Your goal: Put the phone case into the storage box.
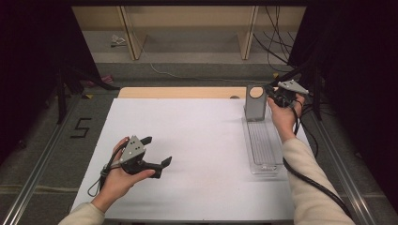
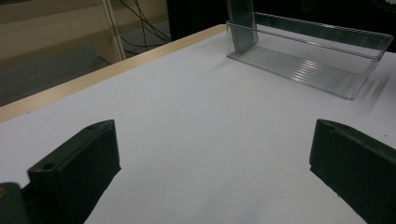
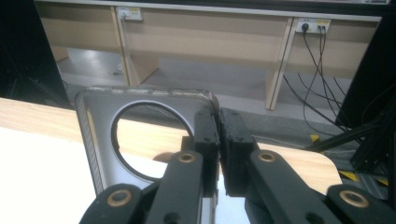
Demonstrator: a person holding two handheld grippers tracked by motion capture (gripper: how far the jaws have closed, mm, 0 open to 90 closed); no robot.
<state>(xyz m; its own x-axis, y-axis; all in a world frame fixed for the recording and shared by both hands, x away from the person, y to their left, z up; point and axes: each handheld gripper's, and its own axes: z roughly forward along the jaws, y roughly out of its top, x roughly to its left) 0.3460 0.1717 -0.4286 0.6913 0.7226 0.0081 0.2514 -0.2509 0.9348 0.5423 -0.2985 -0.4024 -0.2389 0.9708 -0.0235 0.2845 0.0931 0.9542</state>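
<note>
Now the right gripper (image 1: 275,95) pinches the edge of the grey metal bookend (image 3: 140,107), upright at the clear tray's (image 1: 263,145) far end; thin grip, so a twist could tip it; left gripper (image 1: 157,152) waits wide open, empty, over the white table (image 1: 197,140).

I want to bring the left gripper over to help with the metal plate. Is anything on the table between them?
Nothing visible: bare white table lies between the open left gripper and the metal plate, which the right gripper pinches at its edge.
</note>
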